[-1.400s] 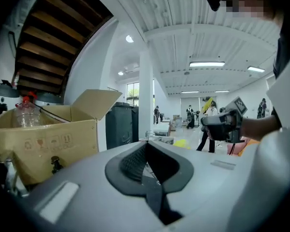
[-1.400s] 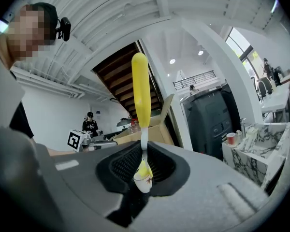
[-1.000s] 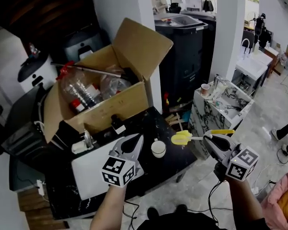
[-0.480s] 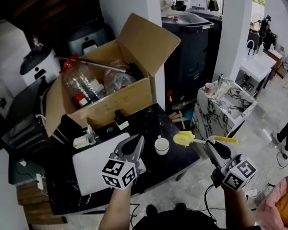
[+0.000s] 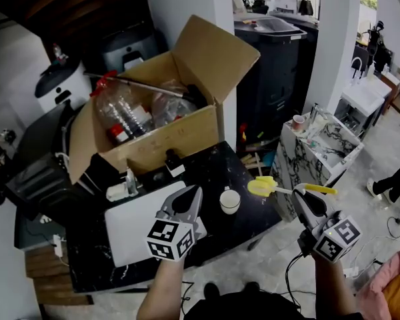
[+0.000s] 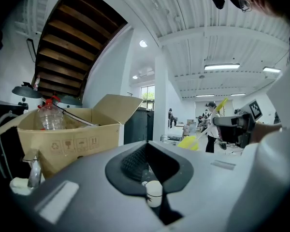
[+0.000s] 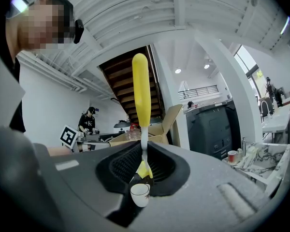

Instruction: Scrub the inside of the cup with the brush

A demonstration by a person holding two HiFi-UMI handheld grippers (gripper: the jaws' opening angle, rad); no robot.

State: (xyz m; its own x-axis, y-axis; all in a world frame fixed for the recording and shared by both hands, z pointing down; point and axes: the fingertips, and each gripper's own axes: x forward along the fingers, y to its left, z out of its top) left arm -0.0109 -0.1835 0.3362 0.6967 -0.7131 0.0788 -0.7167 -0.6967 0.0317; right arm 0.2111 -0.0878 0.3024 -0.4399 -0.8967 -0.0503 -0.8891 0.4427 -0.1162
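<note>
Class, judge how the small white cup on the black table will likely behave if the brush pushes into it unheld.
The cup looks small and open-topped, so probably light: a push from the brush may slide or tip it. It stands free on the smooth dark table, with nothing holding it, so it likely needs steadying.

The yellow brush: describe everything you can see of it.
The brush has a soft-looking yellow head, a thin white shaft and a long, smooth yellow handle, plastic by its look. The right gripper is shut on the shaft and holds the brush in the air, lying roughly level with its head toward the person's left. The head hangs just right of the white cup, outside it and not touching it. Nothing else touches the brush.
</note>
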